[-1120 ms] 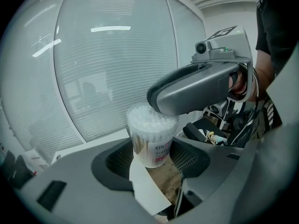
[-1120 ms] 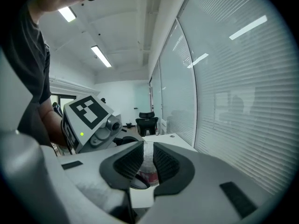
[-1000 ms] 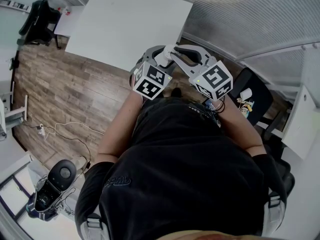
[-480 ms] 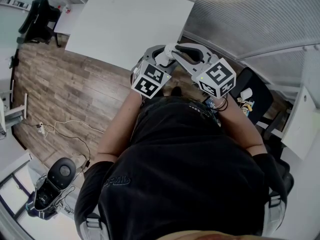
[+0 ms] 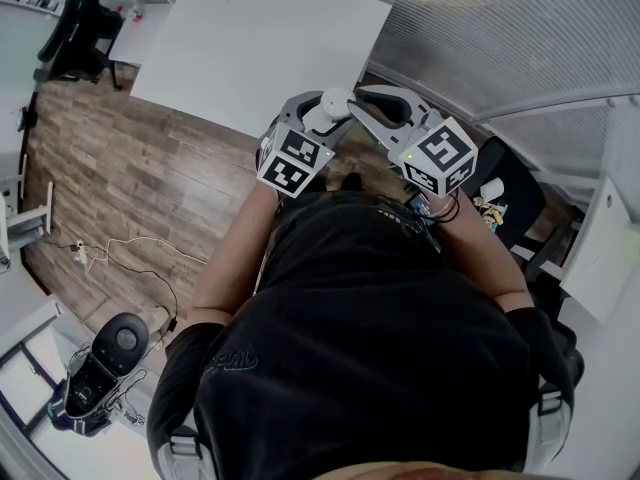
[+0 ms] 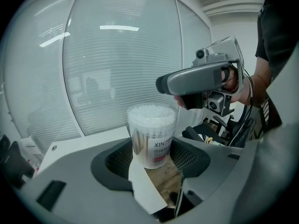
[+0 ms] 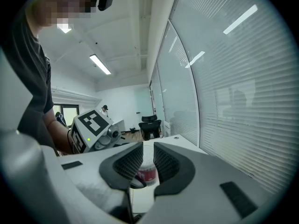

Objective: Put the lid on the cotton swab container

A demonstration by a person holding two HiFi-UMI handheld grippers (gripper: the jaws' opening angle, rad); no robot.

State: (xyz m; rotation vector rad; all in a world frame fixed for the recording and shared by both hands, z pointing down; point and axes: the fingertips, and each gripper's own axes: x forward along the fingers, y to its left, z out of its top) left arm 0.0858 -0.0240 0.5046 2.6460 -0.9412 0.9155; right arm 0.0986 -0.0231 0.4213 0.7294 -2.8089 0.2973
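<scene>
— Whereabouts of the cotton swab container (image 6: 153,139)?
— Hung in the air in front of the chest, well clear of the white table (image 5: 250,38). Stood upright, clamped low on its body by the left gripper (image 6: 153,149), probably to leave the mouth free all round.
— Capped yet?
— No. Stood open, with the white swab heads (image 6: 152,112) bare at the top.
— And the right gripper (image 7: 148,147)?
— Drawn nearly together, with only a thin slot left. Seemed pinched on the rim of the clear lid (image 6: 179,109), though faint and hard to make out. Hovered just beside the top of the container, a little above and to its right, and pointed at it.
— Why so close?
— Likely to line the lid up over the mouth before lowering. Looked like the approach step, nothing seated so far.
— Needed next, at a guess?
— Lid brought level and centred, then pressed down against the left clamp.
— Risk?
— Lid tilted and caught on the rim, or jammed on the swab heads.
</scene>
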